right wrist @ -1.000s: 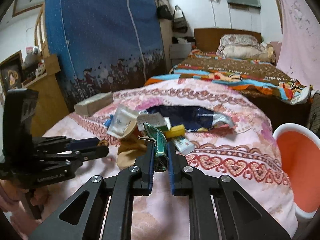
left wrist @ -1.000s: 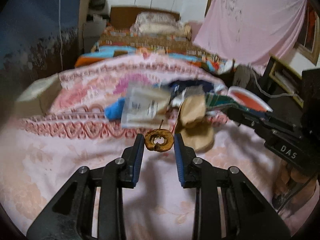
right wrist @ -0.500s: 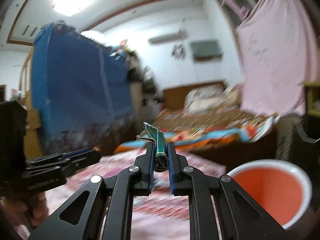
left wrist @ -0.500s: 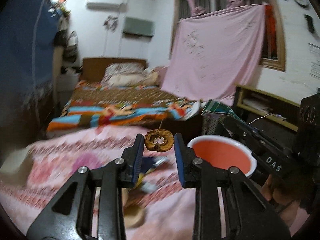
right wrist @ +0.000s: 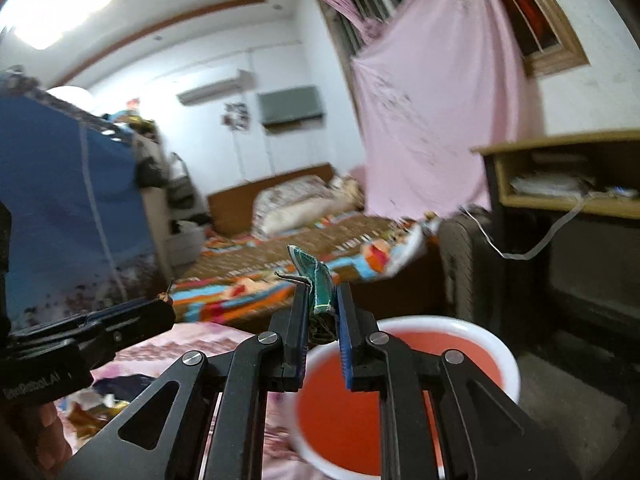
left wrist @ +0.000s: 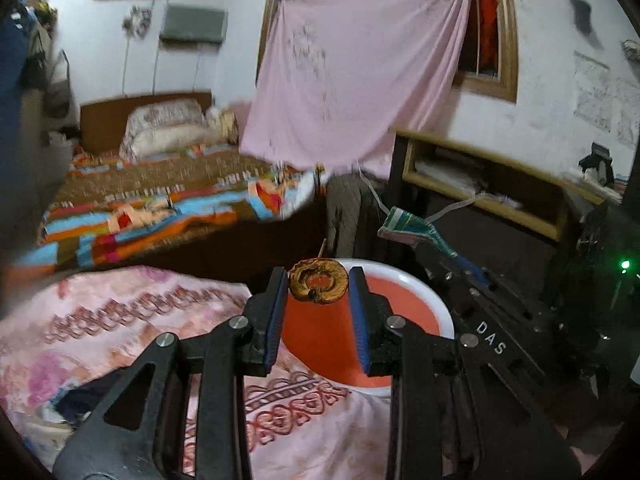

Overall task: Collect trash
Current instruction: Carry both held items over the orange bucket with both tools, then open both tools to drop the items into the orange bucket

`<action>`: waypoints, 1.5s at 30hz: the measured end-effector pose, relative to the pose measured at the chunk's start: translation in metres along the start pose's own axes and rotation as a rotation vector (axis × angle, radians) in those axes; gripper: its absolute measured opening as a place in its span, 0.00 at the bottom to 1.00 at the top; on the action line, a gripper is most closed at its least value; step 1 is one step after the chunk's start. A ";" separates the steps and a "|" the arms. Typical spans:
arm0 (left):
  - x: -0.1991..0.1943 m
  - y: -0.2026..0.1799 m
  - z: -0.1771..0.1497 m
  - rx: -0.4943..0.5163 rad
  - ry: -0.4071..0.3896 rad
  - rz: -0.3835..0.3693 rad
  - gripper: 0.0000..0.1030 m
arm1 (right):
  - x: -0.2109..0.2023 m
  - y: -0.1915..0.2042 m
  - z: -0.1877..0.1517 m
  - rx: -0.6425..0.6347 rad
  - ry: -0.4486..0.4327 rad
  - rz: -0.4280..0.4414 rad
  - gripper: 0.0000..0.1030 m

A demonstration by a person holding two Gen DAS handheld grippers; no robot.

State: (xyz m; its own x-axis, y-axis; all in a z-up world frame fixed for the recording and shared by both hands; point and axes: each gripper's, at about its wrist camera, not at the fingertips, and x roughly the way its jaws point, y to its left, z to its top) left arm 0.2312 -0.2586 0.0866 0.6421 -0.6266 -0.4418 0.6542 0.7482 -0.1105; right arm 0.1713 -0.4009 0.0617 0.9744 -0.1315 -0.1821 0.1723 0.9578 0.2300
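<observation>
Over the red basin (right wrist: 404,412) we hold both loads: right claw (right wrist: 323,308), jaws just easing, grips green wrapper (right wrist: 320,284); left claw (left wrist: 318,292) pinches dried fruit ring (left wrist: 319,286)

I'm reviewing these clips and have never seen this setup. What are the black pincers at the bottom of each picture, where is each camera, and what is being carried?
There is no robot here: a person holds a pair of black tongs in each hand, and a wide-angle camera on each one looks forward along its two fingers. In the left wrist view, the left tongs grip a dried brown fruit ring. In the right wrist view, the right tongs hold a crumpled green wrapper, and their jaws have just been opening slightly around it. Both hover by a white bin with a red inside, which stands beside the pink patterned bedspread. More litter lies on that bedspread.
</observation>
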 end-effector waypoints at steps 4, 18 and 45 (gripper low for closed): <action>0.028 -0.003 -0.001 -0.048 0.097 -0.035 0.15 | 0.008 -0.019 -0.006 0.031 0.068 -0.055 0.13; 0.081 -0.006 -0.005 -0.206 0.287 -0.069 0.21 | 0.018 -0.041 -0.012 0.102 0.174 -0.112 0.27; -0.087 0.059 -0.036 -0.249 -0.162 0.363 0.89 | -0.027 0.031 0.008 -0.060 -0.085 0.067 1.00</action>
State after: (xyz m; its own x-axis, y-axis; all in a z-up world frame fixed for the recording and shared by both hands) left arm 0.1998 -0.1521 0.0859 0.8784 -0.3262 -0.3492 0.2730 0.9424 -0.1935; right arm 0.1516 -0.3697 0.0810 0.9926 -0.0855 -0.0861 0.1000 0.9784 0.1807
